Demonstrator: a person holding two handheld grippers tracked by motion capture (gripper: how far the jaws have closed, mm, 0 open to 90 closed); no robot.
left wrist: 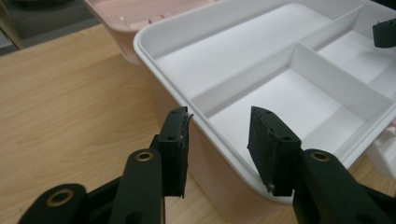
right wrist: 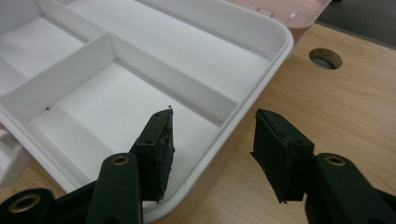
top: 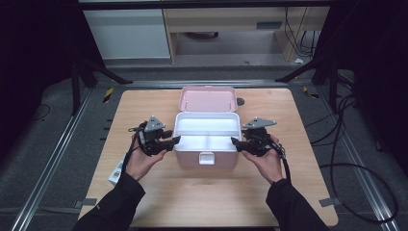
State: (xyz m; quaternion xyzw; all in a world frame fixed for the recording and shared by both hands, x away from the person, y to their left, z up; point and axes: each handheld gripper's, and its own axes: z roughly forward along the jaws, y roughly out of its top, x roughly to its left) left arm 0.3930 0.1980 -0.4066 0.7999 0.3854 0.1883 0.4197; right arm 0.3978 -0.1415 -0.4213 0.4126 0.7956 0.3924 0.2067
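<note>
A fixed high camera looks forward and down on the pale wooden table (top: 159, 192), taking in the open pink plastic box with its white divided tray (top: 207, 132) at the centre and dark floor beyond. The left gripper (left wrist: 219, 140) camera sits close at the box's left rim, looking along its black jaws across the tray. The right gripper (right wrist: 212, 144) camera does likewise from the box's right rim. All three views share the tray's front compartments.

You get even overhead light on table (top: 159, 192), room edges black. White tray (left wrist: 280, 100) near blown out, detail thin. Gripper views sharp near jaws, soft toward far corners.
</note>
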